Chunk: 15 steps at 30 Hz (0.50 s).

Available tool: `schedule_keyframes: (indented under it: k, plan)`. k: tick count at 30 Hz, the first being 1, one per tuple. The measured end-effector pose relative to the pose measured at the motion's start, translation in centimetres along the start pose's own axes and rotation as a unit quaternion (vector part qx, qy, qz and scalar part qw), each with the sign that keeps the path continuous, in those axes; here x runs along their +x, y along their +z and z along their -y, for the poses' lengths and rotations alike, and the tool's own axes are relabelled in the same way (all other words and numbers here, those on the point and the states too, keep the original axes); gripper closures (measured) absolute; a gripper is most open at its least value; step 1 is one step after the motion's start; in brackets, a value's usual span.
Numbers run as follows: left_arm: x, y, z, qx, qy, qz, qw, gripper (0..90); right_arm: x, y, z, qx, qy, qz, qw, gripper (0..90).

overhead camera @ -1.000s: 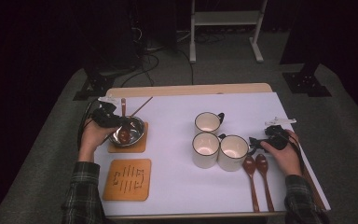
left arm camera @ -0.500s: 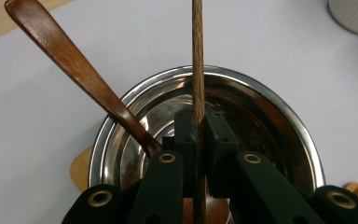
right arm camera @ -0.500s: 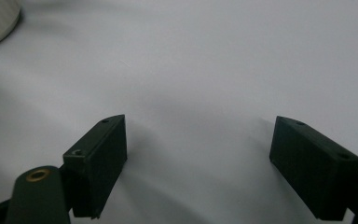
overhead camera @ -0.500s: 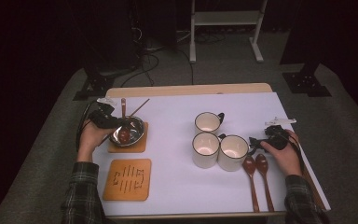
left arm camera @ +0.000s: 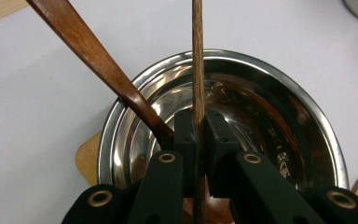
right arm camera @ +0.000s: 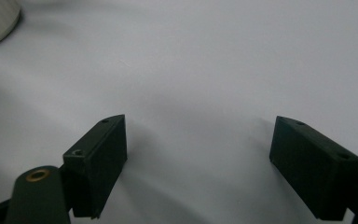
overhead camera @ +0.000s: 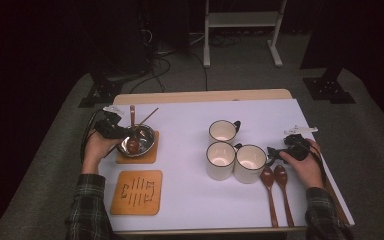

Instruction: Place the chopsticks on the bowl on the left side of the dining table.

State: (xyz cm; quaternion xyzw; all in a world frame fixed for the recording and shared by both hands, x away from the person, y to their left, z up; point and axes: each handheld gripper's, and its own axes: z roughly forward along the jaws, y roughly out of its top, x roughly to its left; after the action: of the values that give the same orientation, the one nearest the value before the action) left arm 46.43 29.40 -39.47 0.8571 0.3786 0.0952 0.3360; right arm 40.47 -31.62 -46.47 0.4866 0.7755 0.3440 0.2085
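Observation:
A steel bowl [overhead camera: 142, 141] [left arm camera: 307, 107] stands on a wooden coaster [overhead camera: 145, 157] at the table's left. A brown wooden spoon [overhead camera: 132, 127] [left arm camera: 88, 51] leans in the bowl with its handle pointing up and away. My left gripper [overhead camera: 125, 134] [left arm camera: 197, 126] hangs over the bowl's near rim, shut on a thin wooden stick [overhead camera: 148, 117] [left arm camera: 197, 56] that runs up between the pads. At the right, my right gripper [overhead camera: 275, 152] [right arm camera: 198, 154] rests low over the white tabletop, jaws wide apart and nothing between them.
Three white mugs [overhead camera: 223, 131] [overhead camera: 220, 159] [overhead camera: 250, 162] cluster at mid-table, just left of the right gripper. Two wooden spoons [overhead camera: 268, 190] [overhead camera: 283, 192] lie side by side near the front right. A second slotted wooden coaster [overhead camera: 137, 192] sits at the front left.

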Motion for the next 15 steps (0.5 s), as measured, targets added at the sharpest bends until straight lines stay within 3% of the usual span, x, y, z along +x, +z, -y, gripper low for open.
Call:
schedule_keyframes:
  k: [15]
  plan:
    - [0.2,0.66,0.25,0.013,-0.004,0.002,0.9999,84.9,0.0,0.0,0.0,0.0,0.0,0.0,1.0,17.5]
